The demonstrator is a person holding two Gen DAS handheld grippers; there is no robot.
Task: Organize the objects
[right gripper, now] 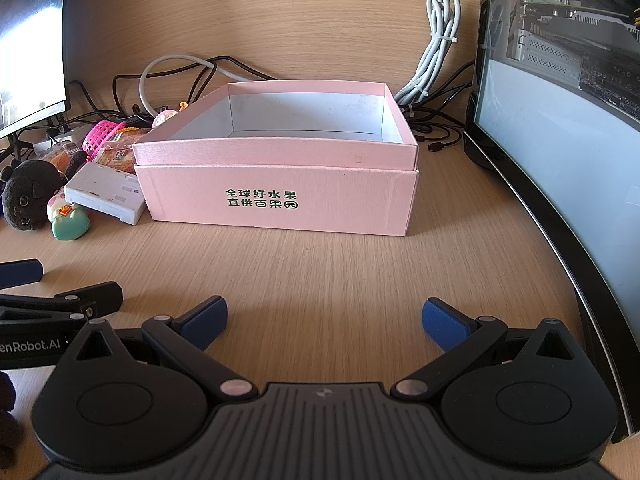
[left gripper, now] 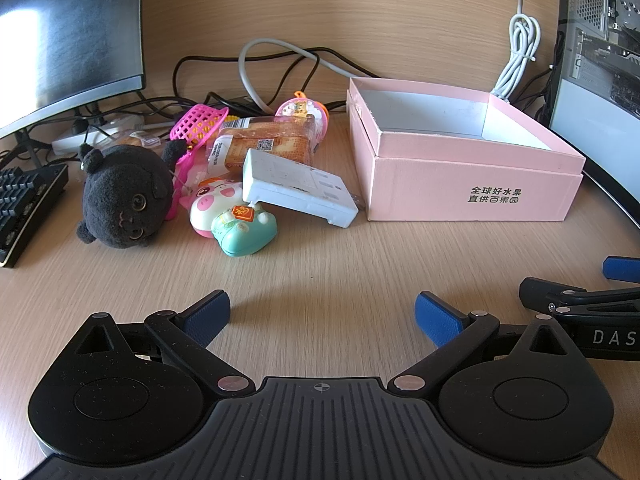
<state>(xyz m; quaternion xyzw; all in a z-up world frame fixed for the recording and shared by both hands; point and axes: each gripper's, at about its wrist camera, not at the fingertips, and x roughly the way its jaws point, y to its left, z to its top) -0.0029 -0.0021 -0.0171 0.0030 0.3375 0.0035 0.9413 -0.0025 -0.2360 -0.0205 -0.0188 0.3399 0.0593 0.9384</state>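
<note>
A pink open box (left gripper: 472, 184) (right gripper: 280, 196) stands on the wooden desk with nothing visible inside. Left of it lies a pile: a black plush toy (left gripper: 120, 196) (right gripper: 26, 200), a pink-and-white pig toy (left gripper: 212, 204), a mint green toy (left gripper: 244, 230) (right gripper: 70, 226), a white power strip (left gripper: 300, 188) (right gripper: 106, 194), a wrapped bread packet (left gripper: 264, 146), a pink mesh basket (left gripper: 198, 122) (right gripper: 100, 140) and a pink capsule toy (left gripper: 302, 110). My left gripper (left gripper: 322, 316) is open, short of the pile. My right gripper (right gripper: 324, 320) is open before the box.
A monitor (left gripper: 68, 32) and keyboard (left gripper: 24, 204) stand at the left, a computer case (right gripper: 560, 120) at the right. Cables (left gripper: 280, 64) and a coiled white cord (right gripper: 438, 40) lie behind the box. Bare desk (right gripper: 320, 264) lies between grippers and box.
</note>
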